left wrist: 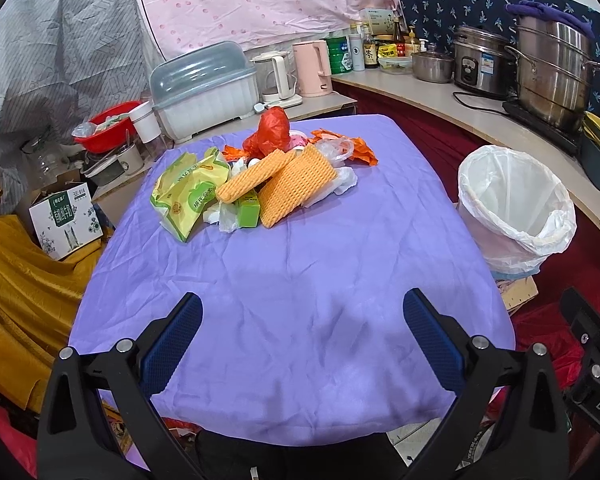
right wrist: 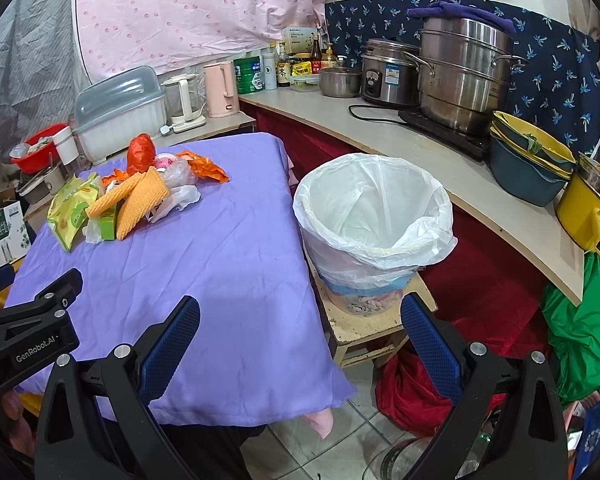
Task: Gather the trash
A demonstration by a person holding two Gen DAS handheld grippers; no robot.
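Trash sits in a pile [left wrist: 260,184] at the far end of the purple cloth [left wrist: 300,280] on the table. On the left of the pile lies a yellow-green packet [left wrist: 188,196]. Next come two orange foam nets [left wrist: 284,184], a small green box [left wrist: 249,210] and a red bag [left wrist: 270,130] behind them. To the right, beside the table, a bin with a white bag [right wrist: 374,220] stands on a little stool [right wrist: 364,326]. The left gripper [left wrist: 302,338] is spread wide and holds nothing. The right gripper [right wrist: 300,338] is spread wide too, with nothing in it.
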